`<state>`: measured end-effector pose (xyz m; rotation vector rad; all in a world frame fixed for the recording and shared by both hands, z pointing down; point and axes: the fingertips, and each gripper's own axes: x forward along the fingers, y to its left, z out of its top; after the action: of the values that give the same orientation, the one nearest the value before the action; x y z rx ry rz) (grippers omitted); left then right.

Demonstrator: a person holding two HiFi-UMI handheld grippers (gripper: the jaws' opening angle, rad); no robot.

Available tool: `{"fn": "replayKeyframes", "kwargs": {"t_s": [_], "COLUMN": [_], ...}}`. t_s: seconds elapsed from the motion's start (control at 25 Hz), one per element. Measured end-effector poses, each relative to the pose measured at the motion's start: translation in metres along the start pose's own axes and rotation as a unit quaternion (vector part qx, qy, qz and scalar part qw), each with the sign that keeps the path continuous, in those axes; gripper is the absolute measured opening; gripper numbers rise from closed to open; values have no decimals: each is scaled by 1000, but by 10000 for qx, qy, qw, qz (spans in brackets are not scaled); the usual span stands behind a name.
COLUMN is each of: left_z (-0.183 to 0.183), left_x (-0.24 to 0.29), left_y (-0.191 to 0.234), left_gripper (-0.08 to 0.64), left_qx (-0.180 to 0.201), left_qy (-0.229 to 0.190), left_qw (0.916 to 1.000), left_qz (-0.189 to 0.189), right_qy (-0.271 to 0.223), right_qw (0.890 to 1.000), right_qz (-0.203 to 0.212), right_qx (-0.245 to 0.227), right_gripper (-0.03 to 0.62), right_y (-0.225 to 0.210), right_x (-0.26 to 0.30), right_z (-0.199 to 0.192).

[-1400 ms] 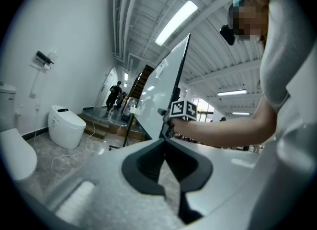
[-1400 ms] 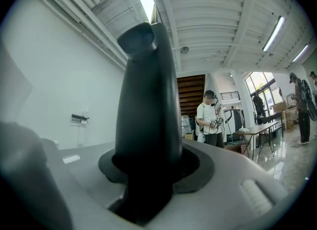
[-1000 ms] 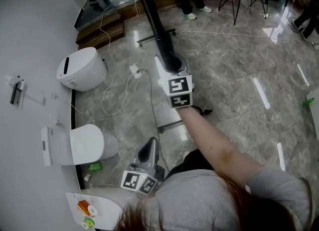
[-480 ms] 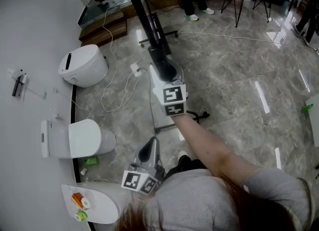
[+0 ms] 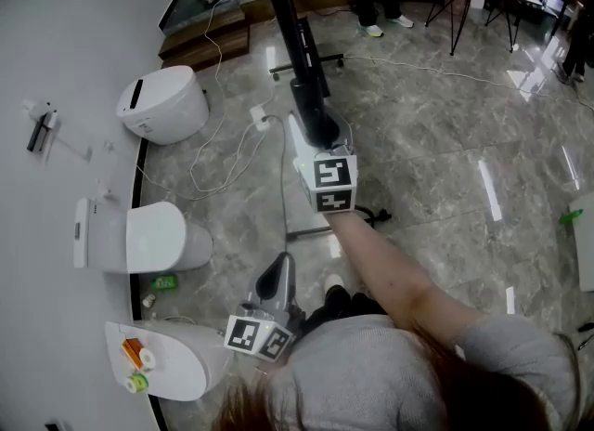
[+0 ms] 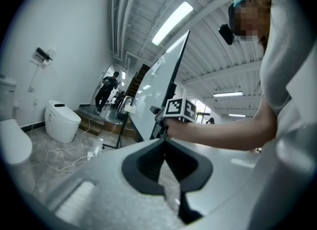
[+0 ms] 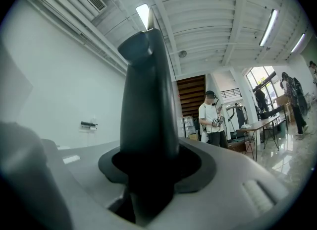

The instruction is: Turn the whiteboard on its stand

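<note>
While the right gripper (image 5: 316, 127) is clamped on the black side rail of the tall white-faced whiteboard (image 6: 157, 90), its jaws have just been easing a little wider. The dark rail fills the space between them in the right gripper view, so the hold looks sound. Straight ahead of that gripper the board rises as a steep, tilted panel, nearly edge-on in the head view. The black tubular stand (image 5: 306, 64) spreads its floor bars below and beyond the jaws. Well behind the right gripper, close to the person's body, the left gripper (image 5: 280, 271) points level with its jaws drawn together on nothing.

A panel like this is probably light for its area but stiff and awkward. It should swing about its pivots as one rigid sheet. A push far from the pivot line should turn it easily, while one near that line would only shove the stand. The rail looks smooth, so a loosening pinch could slide along it. The frame edge, away from the glossy writing face, seems the right place to hold. A loose white cable (image 5: 223, 174) lies on the floor to the left of the right gripper, near the stand's foot, and could catch if the base shifts.
</note>
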<state>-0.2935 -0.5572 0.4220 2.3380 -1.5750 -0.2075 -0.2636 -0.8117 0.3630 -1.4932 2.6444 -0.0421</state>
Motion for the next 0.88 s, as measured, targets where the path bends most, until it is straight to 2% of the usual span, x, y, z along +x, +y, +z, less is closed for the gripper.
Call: {"fn": "replayKeyframes", "kwargs": {"t_s": [0.2, 0.88], "left_z": [-8, -30], "left_x": [-5, -28], "left_y": [-5, -31], "left_gripper": [2, 2], "left_qx": [-111, -141], "left_qy": [50, 148], "left_qw": [9999, 9998], "left_qz": [8, 55], "right_qy": [1, -16], "right_qw": [10000, 9998], "right_qz": [69, 208], "right_qx": [7, 41], "right_gripper": [178, 186], "right_y": [5, 13], "right_x": [-9, -43], "right_z": [1, 3]}}
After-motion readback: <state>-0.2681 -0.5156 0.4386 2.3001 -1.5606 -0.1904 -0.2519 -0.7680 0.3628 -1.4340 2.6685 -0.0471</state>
